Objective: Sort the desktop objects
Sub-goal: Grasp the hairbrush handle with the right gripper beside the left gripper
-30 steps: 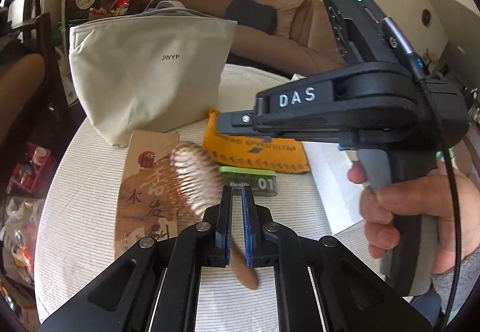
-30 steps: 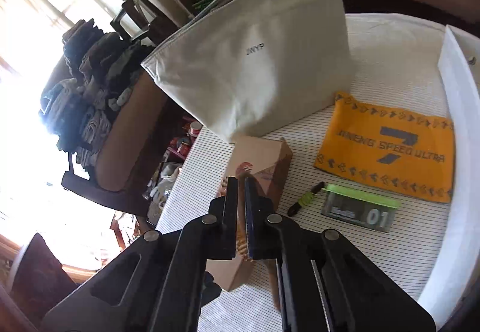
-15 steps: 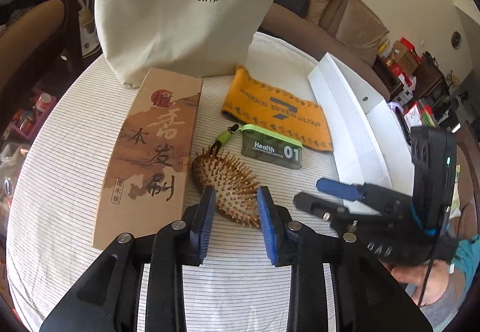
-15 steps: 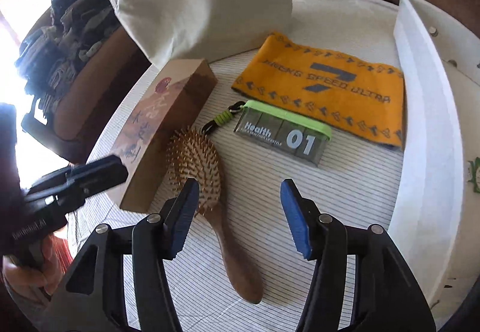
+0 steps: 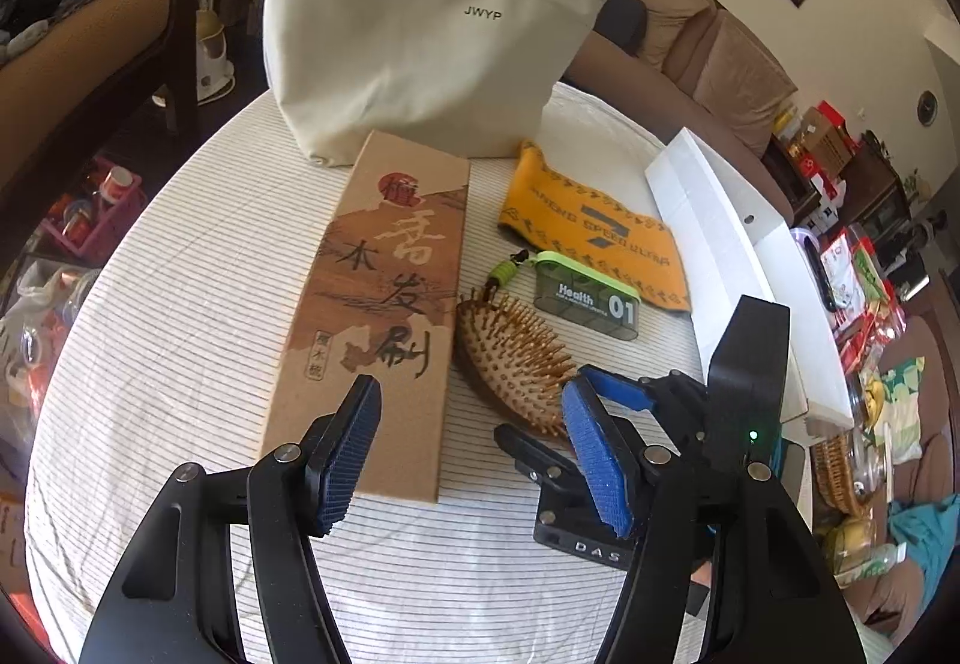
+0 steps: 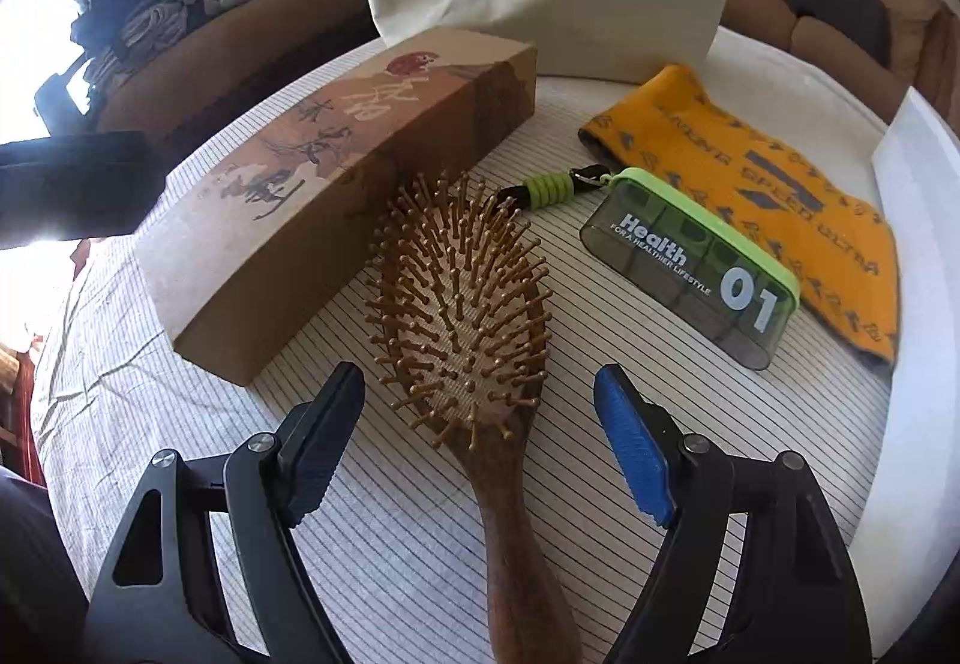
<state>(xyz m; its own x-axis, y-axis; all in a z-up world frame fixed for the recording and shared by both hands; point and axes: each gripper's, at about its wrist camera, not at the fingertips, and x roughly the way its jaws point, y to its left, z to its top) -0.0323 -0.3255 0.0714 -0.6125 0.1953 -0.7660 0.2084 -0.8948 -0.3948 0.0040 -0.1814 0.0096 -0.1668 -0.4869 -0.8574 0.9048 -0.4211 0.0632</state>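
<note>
Hairbrush point(image 5: 516, 358) in the left wrist view lies bristles-up on the striped tablecloth point(image 5: 180, 304), just right of the long cardboard box point(image 5: 384, 304), and the left gripper point(image 5: 474, 448) hangs over the box's near end, spread wide and empty, with the right gripper point(image 5: 576, 424) just beyond the brush. In the right wrist view the hairbrush point(image 6: 462, 304) runs straight away from the camera, handle nearest, just right of that cardboard box point(image 6: 336, 172); the right gripper point(image 6: 480, 430), wide open and empty, straddles its neck, so it looks the nearer one for the pickup.
</note>
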